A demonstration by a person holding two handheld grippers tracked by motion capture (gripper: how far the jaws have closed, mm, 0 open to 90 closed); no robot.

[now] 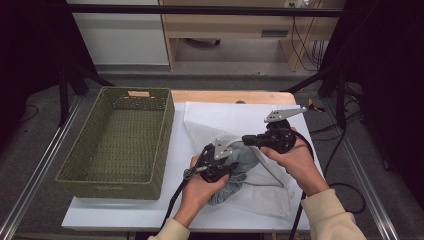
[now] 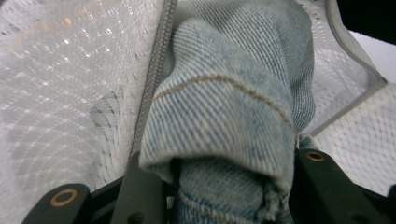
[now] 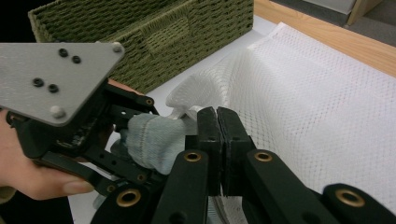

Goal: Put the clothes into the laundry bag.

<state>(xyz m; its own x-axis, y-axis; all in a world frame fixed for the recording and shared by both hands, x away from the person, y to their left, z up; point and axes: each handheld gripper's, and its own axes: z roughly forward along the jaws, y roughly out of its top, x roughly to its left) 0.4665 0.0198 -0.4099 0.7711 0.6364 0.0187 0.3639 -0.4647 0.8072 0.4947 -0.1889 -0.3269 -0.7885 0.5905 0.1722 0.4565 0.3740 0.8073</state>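
1. My left claw is clamped on a bundle of faded blue denim cloth, jaws part-way apart around the thick fold, right at the mouth of the white mesh zip bag.
2. My right claw is squeezed fully together on the bag's edge, pinching the mesh and holding the opening up.
3. I'd call it midway: the front of the denim sits past the grey zipper, the rest trails on the desk near my wrist.
4. Left to do: push it fully in, let go. The green woven basket stands empty beside.
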